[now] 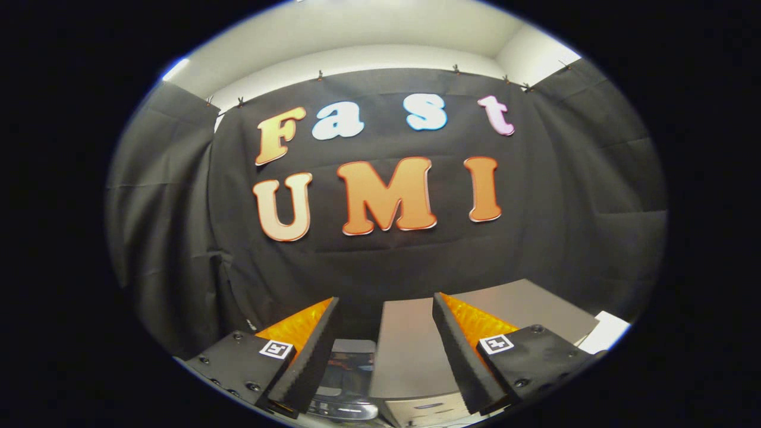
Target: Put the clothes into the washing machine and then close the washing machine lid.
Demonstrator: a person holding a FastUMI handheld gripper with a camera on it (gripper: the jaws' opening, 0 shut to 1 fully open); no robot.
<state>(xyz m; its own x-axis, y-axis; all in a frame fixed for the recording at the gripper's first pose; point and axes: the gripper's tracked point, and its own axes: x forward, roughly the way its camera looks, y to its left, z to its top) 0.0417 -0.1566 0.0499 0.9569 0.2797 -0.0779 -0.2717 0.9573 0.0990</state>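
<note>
Grey washing machine [410, 351] sits low, between and just beyond fingers [386, 351] spread wide and holding nothing, aimed level at black booth cloth [386, 255]. No clothes identifiable. Risk: descending unseen onto machine, striking lid or panel, owing to high aim.

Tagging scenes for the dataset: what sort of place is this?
Likely a staged recording booth, not a home: black cloth pinned up as walls, plain ceiling above, a grey appliance, probably the washing machine, below. The gripper is open, empty, above it.
</note>
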